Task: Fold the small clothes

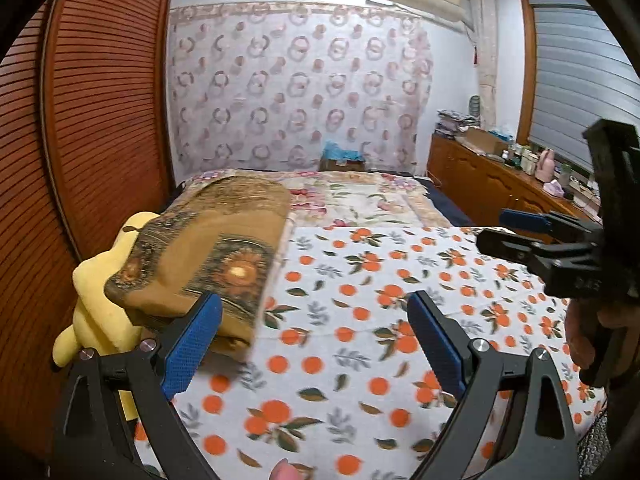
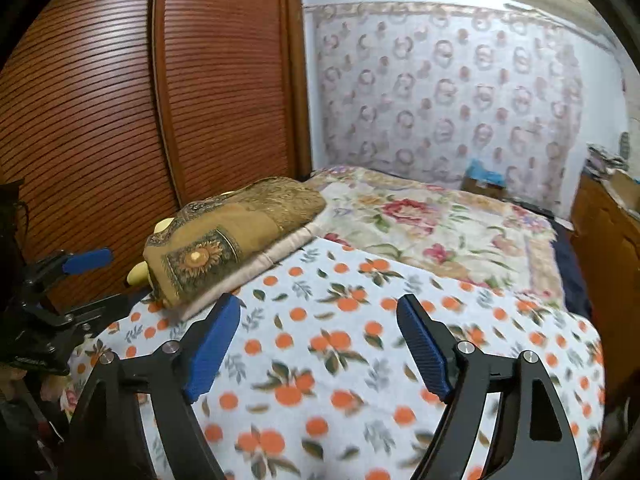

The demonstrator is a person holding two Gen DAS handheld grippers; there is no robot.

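Observation:
A white cloth with an orange-fruit print (image 1: 360, 320) lies spread flat over the near part of the bed; it also shows in the right wrist view (image 2: 340, 344). My left gripper (image 1: 316, 312) is open and empty just above the cloth's left part. My right gripper (image 2: 318, 312) is open and empty above the cloth's middle. The right gripper shows at the right edge of the left wrist view (image 1: 516, 232), jaws apart. The left gripper shows at the left edge of the right wrist view (image 2: 92, 280), jaws apart.
A folded brown sunflower-print fabric (image 1: 212, 248) lies at the cloth's left, over a yellow plush toy (image 1: 100, 300). A floral bedspread (image 2: 440, 224) covers the far bed. A slatted wooden wardrobe (image 2: 120, 100) stands on the left. A wooden cabinet (image 1: 492, 184) stands on the right.

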